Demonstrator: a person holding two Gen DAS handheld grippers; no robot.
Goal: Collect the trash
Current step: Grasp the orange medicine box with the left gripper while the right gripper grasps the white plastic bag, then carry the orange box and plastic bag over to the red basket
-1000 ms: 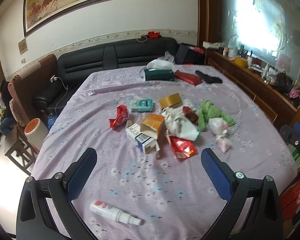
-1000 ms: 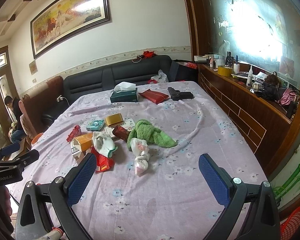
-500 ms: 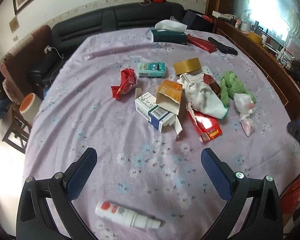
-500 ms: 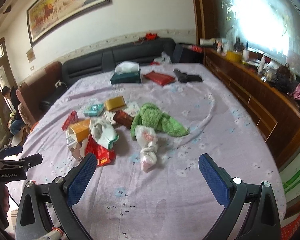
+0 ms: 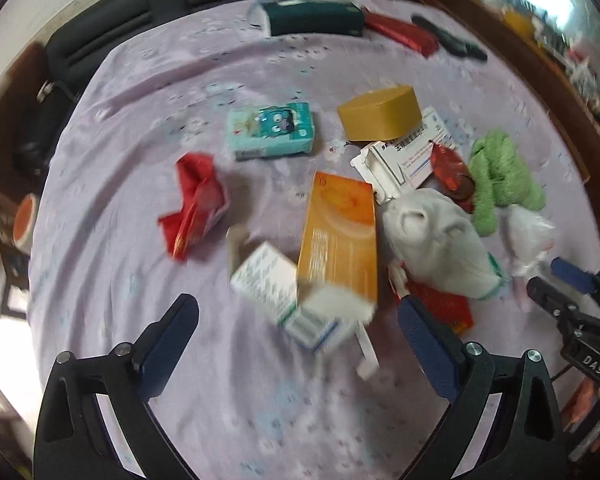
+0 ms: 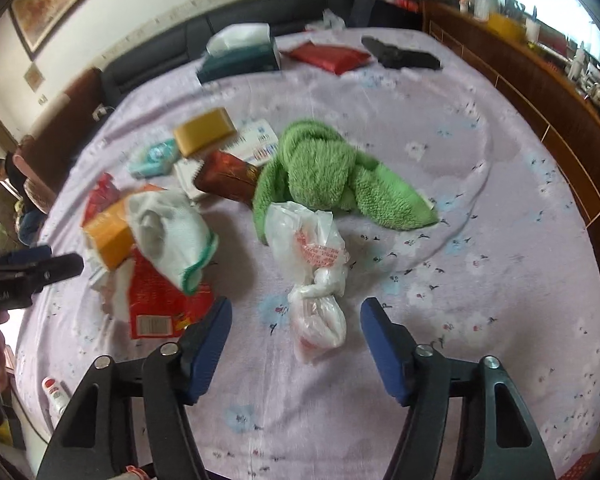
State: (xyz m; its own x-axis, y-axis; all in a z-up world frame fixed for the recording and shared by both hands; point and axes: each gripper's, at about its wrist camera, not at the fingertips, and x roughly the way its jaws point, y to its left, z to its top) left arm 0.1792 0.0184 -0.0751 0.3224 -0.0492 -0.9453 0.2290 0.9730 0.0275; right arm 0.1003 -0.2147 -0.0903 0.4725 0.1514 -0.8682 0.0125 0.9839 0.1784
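Observation:
Trash lies scattered on a lilac flowered tablecloth [image 5: 260,400]. My left gripper [image 5: 298,330] is open, low over a white medicine box [image 5: 268,284] and an orange box [image 5: 340,240] leaning on it; the boxes' near ends lie between its fingers, untouched. A crumpled red wrapper [image 5: 196,204] lies to the left. My right gripper [image 6: 296,340] is closing its jaws around the knotted end of a clear plastic bag [image 6: 316,264]; the pads stand apart from it. A green towel [image 6: 332,172] lies behind the bag. A white glove [image 6: 168,232] rests on a red packet [image 6: 160,300].
Further back lie a teal tissue pack [image 5: 270,130], a gold box [image 5: 380,112], a green tissue box [image 5: 312,16], a red pouch [image 6: 328,56] and a black case [image 6: 400,56]. A small spray bottle [image 6: 56,396] lies near the table's left edge. A wooden sideboard [image 6: 540,92] runs along the right.
Both grippers have dropped toward the table and tilted downward. The left one now hangs over the boxes. The right jaws have narrowed, with the knotted plastic bag now between them.

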